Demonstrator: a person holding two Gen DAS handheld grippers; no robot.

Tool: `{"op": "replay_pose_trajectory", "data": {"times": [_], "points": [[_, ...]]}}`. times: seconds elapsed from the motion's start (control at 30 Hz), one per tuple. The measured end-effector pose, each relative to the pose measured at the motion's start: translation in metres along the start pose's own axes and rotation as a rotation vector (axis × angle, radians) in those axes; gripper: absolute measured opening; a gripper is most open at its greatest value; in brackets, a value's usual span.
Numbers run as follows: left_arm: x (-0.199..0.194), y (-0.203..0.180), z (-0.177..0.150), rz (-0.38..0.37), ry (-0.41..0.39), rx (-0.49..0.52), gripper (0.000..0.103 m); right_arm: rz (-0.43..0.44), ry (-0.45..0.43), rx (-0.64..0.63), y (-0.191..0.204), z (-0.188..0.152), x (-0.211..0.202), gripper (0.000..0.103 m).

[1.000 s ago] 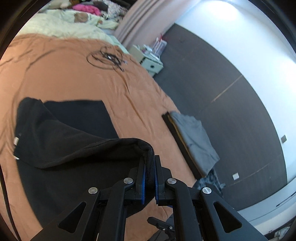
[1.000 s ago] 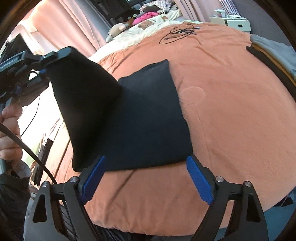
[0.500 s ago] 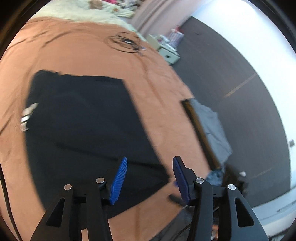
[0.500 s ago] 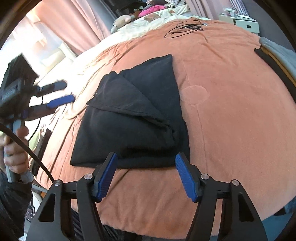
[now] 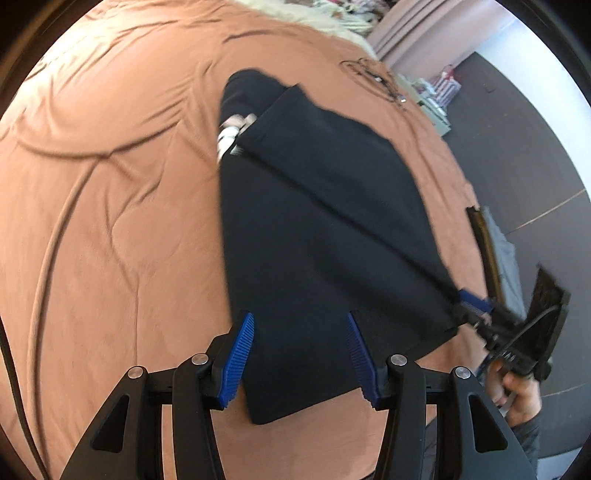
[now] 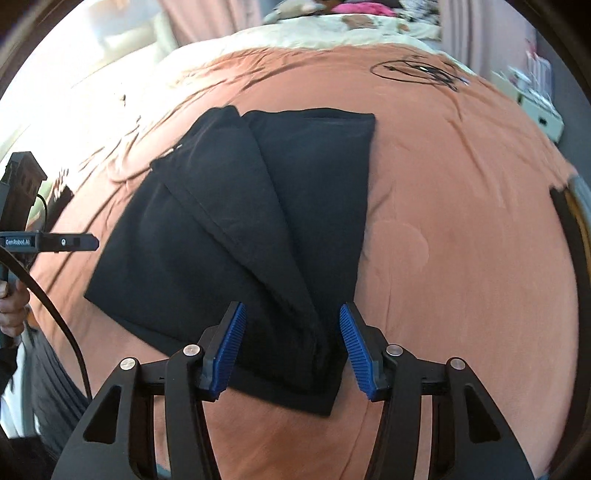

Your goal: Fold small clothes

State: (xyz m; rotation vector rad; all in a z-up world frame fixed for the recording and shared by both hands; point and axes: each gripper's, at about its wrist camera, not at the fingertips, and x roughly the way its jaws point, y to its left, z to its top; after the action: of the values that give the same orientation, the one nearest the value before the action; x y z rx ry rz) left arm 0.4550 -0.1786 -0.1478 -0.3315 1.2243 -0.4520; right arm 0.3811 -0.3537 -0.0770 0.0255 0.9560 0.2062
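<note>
Your black garment [image 6: 236, 236] lies partly folded on the orange-brown bedspread [image 6: 461, 206], roughly in the middle of the bed. One flap is turned diagonally over the rest, its edge running from the far left corner down toward the near right corner. In the left wrist view a white care label [image 5: 229, 133] shows at the far end, where the top layer stops short of the layer beneath.

Your right tongs [image 6: 291, 349] are spread apart and straddle the near right corner of the garment, where the folded layers bunch together; the blue pads [image 6: 231, 350] sit on either side of the cloth without pressing it. From the left wrist view the same tool [image 5: 476, 306] appears at the garment's right corner, with your right hand [image 5: 517, 391] on its handle; that part of the view is blurred, so you cannot tell there how its fingers stand.

Your left tongs [image 5: 299, 358] are also apart, held over the near edge of the garment with black cloth showing between the pads and nothing gripped. In the right wrist view that tool [image 6: 55, 242] sits off the garment's left edge, with your left hand [image 6: 13, 310] on its handle.

Farther out, a coil of black cable [image 6: 417, 70] rests on the far side of the bedspread. A grey folded garment [image 5: 506, 258] lies at the bed's right edge. Pale bedding [image 6: 351, 29] is heaped beyond the bedspread, and a small white cabinet [image 6: 543, 114] stands off to the right.
</note>
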Motion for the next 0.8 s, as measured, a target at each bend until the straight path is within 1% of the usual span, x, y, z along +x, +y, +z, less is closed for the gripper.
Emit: {"op": "replay_pose_trajectory", "data": {"times": [0.03,0.1,0.17,0.27,0.3,0.4,0.43,0.47,0.5,0.53,0.57,0.6,0.63,0.73,0.8], "points": [[0.005,0.001,-0.003,0.015,0.01,-0.003,0.053,-0.001,0.009,-0.017,0.0,0.004,0.004,0.045],[0.012,0.003,-0.008,0.04,0.02,-0.001,0.053,-0.004,0.025,-0.033,-0.002,0.009,0.011,0.036],[0.019,0.002,-0.011,0.075,0.021,0.011,0.053,0.009,0.031,-0.055,0.0,0.012,0.015,0.031],[0.024,0.003,-0.012,0.123,0.033,0.018,0.052,0.022,0.029,-0.088,0.005,0.013,0.016,0.031],[0.026,0.005,-0.012,0.126,0.044,0.013,0.049,0.019,0.04,-0.099,0.008,0.013,0.019,0.031],[0.028,0.012,-0.013,0.118,0.051,0.004,0.048,-0.007,0.079,-0.089,0.006,0.013,0.029,0.031],[0.028,0.012,-0.013,0.118,0.052,0.006,0.048,-0.005,0.088,-0.068,0.002,0.013,0.032,0.029],[0.029,0.011,-0.013,0.123,0.056,0.011,0.048,-0.003,0.089,-0.056,0.001,0.014,0.033,0.022],[0.029,0.011,-0.013,0.126,0.058,0.014,0.046,0.007,0.091,-0.036,-0.002,0.015,0.032,0.009],[0.03,0.01,-0.014,0.129,0.061,0.018,0.041,0.022,0.092,-0.018,-0.003,0.016,0.03,0.003],[0.03,0.01,-0.014,0.136,0.062,0.025,0.037,0.035,0.087,0.001,-0.005,0.018,0.028,0.002],[0.03,0.009,-0.015,0.142,0.063,0.036,0.029,0.047,0.081,0.019,-0.008,0.019,0.024,0.001],[0.031,0.008,-0.014,0.146,0.064,0.044,0.024,0.064,0.073,0.044,-0.01,0.02,0.019,0.001],[0.029,0.008,-0.015,0.149,0.069,0.057,0.013,0.115,0.055,0.11,-0.017,0.022,0.004,0.001],[0.027,0.008,-0.014,0.152,0.075,0.067,0.01,0.134,0.049,0.13,-0.02,0.021,-0.005,0.001]]}}
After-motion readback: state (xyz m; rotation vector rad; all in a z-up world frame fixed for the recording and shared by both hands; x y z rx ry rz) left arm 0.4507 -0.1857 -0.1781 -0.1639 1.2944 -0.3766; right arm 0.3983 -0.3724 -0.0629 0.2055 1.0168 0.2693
